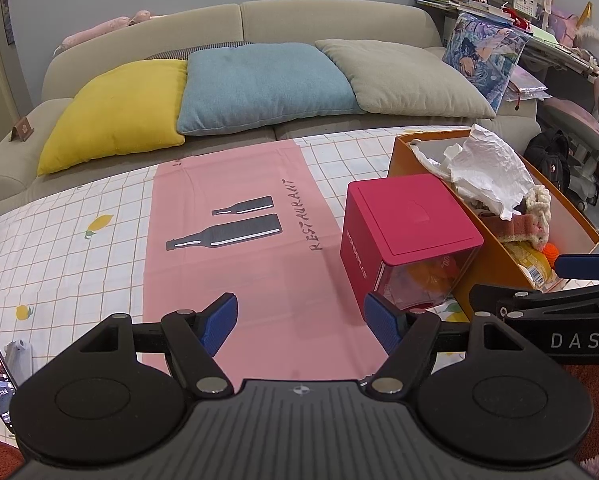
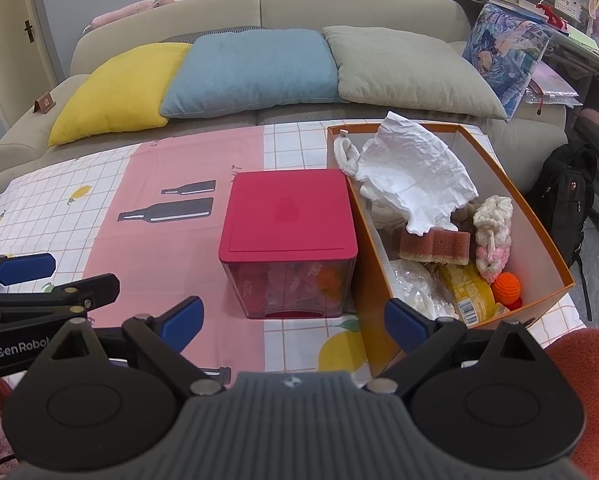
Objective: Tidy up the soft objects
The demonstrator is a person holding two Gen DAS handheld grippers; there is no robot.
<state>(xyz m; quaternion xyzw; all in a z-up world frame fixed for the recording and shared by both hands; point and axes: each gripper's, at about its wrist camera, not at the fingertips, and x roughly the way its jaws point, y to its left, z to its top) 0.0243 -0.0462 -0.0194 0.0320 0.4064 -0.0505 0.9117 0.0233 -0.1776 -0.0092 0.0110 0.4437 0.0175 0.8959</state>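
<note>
Tongs, left (image 1: pixel 300 322) and right (image 2: pixel 293 322), stood apart and unladen, the red-lidded box (image 2: pixel 289 216) ahead between them, the orange box (image 2: pixel 555 264) touching its right.

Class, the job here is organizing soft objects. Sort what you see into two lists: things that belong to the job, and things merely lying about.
Belongs to the job:
orange box
crumpled white paper
sponge
crocheted toy
orange knitted ball
red-lidded container
left hand-held gripper, open
right hand-held gripper, open

Lying about:
yellow cushion
blue cushion
black backpack
</note>
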